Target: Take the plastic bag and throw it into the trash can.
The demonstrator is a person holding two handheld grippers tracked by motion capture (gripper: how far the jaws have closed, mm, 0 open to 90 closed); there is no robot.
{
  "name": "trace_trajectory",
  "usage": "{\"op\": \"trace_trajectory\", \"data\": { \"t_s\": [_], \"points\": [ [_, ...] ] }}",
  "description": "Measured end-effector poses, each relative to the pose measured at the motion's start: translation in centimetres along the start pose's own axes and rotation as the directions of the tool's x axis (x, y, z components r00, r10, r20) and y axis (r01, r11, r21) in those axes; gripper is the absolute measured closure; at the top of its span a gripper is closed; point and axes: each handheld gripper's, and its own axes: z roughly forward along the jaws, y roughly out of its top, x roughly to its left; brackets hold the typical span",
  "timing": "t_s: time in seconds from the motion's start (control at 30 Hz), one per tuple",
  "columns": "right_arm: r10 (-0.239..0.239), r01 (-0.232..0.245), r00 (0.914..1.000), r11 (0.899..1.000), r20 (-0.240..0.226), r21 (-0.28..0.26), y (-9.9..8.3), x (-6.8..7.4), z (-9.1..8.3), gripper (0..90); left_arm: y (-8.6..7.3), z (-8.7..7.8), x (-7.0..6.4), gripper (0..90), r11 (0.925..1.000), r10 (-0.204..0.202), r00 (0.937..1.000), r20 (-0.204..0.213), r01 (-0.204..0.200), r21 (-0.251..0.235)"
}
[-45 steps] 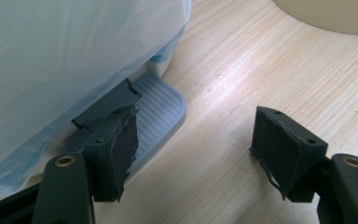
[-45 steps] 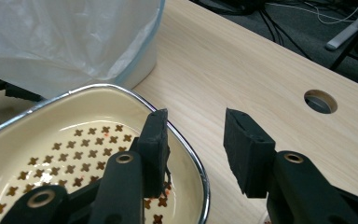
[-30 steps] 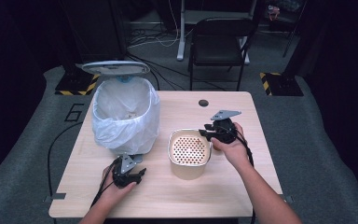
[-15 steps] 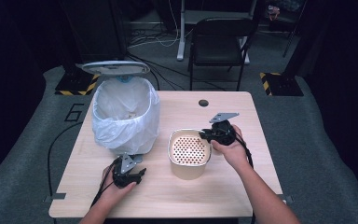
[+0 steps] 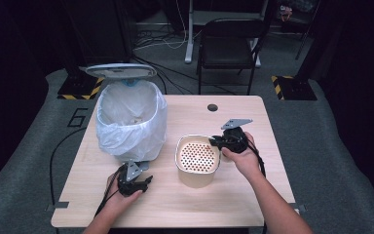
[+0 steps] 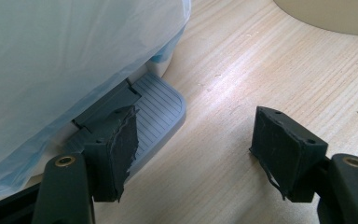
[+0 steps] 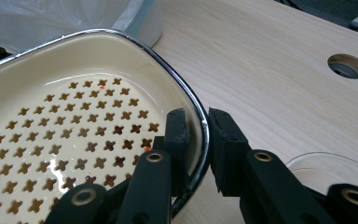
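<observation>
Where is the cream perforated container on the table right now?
In the high view the cream perforated container stands near the table's middle, right of the lined pedal bin, with the right gripper closed on its right rim.

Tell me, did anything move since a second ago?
Almost nothing. The right claw stays clamped on the rim of the cream basket, maybe nudged a touch. The left claw stays open by the bin's grey pedal. The white bin hasn't moved.

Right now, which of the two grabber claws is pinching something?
The right gripper: its jaws clamp the metal rim of the cream basket. The left gripper is open, near the bin's pedal.
</observation>
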Motion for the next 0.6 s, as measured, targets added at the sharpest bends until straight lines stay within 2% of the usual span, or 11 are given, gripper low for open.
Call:
{"op": "trace_trajectory", "data": {
  "t_s": [0.6],
  "points": [
    [-0.035, 0.034, 0.9977, 0.999, -0.058, -0.004, -0.7, 1.8, -0.7, 78.6, 0.0, 0.0, 0.0, 31.2, 1.0000, 0.000, 1.0000, 0.000, 0.000, 0.000]
  ]
}}
